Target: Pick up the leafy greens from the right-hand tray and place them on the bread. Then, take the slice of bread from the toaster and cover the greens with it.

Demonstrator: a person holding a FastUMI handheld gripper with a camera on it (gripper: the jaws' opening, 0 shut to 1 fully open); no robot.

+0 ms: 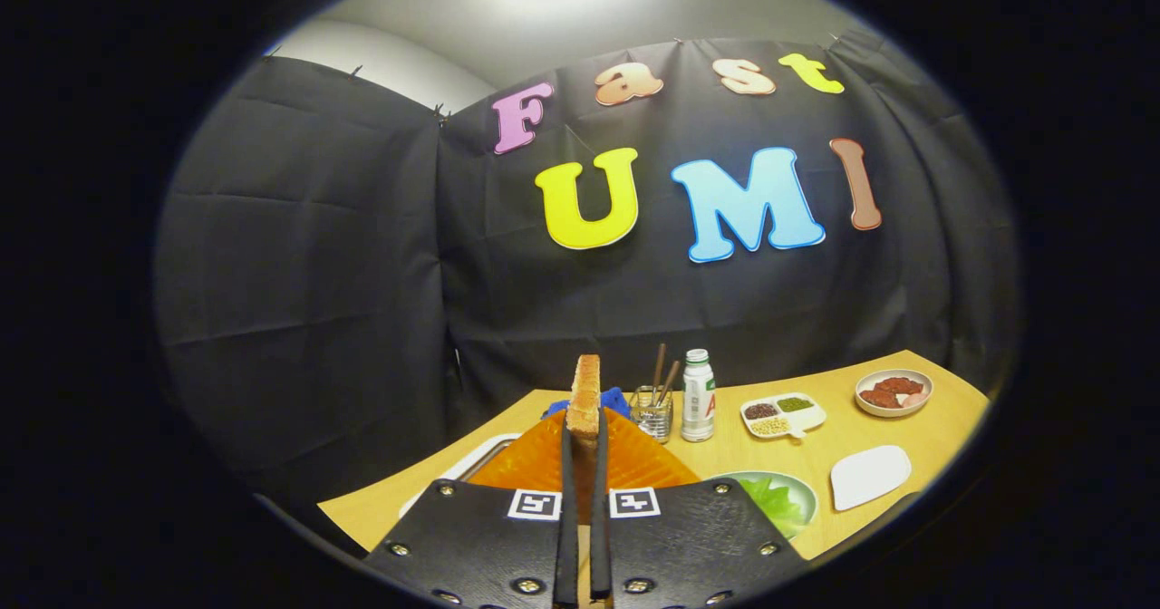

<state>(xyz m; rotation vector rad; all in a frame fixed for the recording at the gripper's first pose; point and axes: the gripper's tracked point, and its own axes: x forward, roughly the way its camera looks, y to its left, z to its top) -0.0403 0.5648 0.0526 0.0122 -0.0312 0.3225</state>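
Note:
My gripper (583,428) is shut on a slice of toasted bread (585,395), held upright on edge and lifted well above the table. Both fingers (567,500) press on the slice's lower part. Below and beyond the fingers lies an orange ribbed thing (634,466), partly hidden by the gripper body. To its right stands a light green plate (797,491) with leafy greens (770,500) on it. A blue thing (616,401) peeks out behind the bread.
On the wooden table (924,428) stand a glass with sticks (654,410), a white bottle (697,395), a divided dish of beans (783,415), a bowl of red food (894,391) and an empty white dish (870,475). A white tray (480,460) lies at the left.

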